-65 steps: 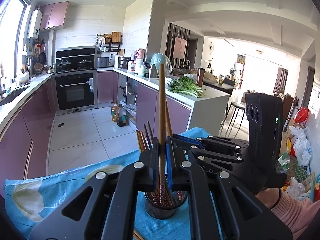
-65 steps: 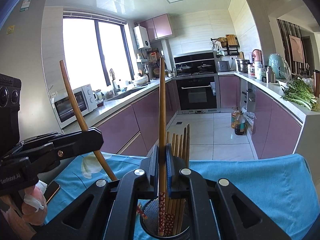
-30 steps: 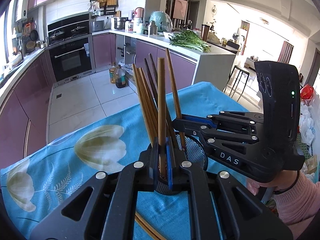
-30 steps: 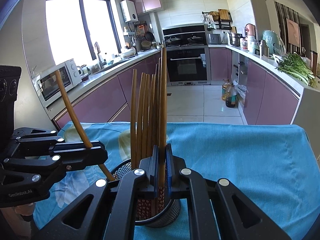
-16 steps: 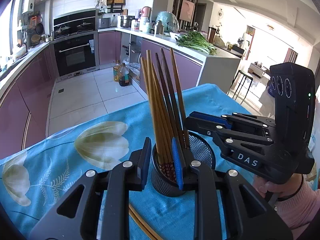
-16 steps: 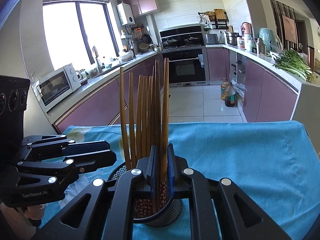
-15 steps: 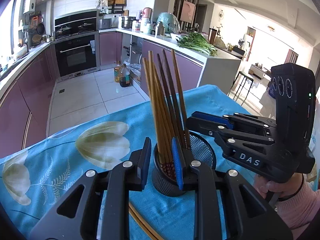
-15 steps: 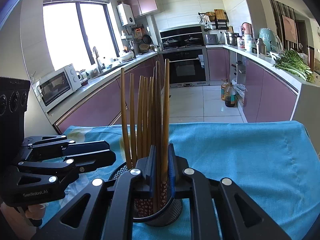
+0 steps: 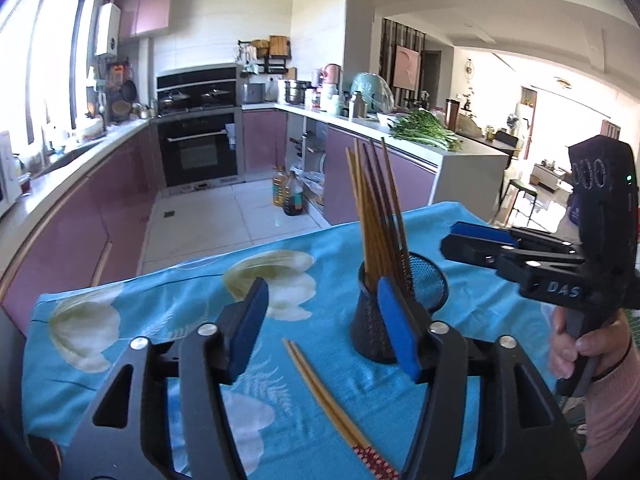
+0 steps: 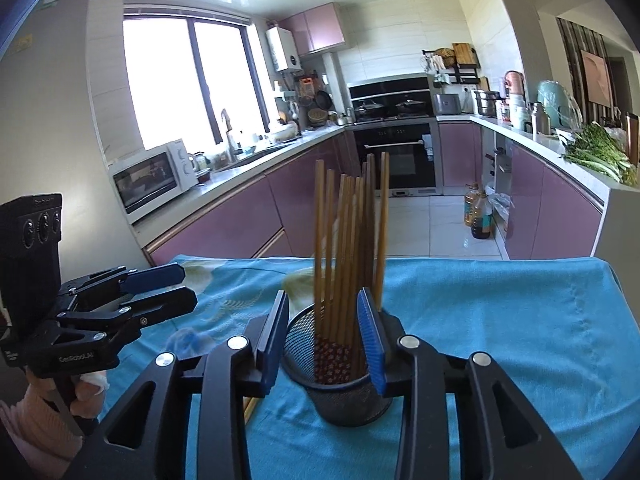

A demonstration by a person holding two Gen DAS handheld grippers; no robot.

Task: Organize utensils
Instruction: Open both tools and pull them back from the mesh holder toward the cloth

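Observation:
A black mesh holder (image 9: 394, 312) (image 10: 340, 376) stands on the blue flowered cloth (image 9: 160, 320) with several wooden chopsticks (image 9: 376, 220) (image 10: 348, 248) upright in it. Two chopsticks (image 9: 328, 396) lie flat on the cloth in front of the holder. My left gripper (image 9: 320, 320) is open and empty, just left of and before the holder. My right gripper (image 10: 324, 336) is open and empty, its blue pads either side of the holder. Each gripper shows in the other's view: the right one (image 9: 476, 240), the left one (image 10: 168, 288).
The table's far edge (image 10: 440, 260) drops to a tiled kitchen floor. Purple cabinets, an oven (image 9: 200, 148) and a microwave (image 10: 156, 176) stand beyond. Green vegetables (image 9: 428, 132) lie on the counter at the right.
Both grippers have let go of their chopsticks into the holder, opened wide and pulled back. The left gripper has shifted left, so the two flat chopsticks now show.

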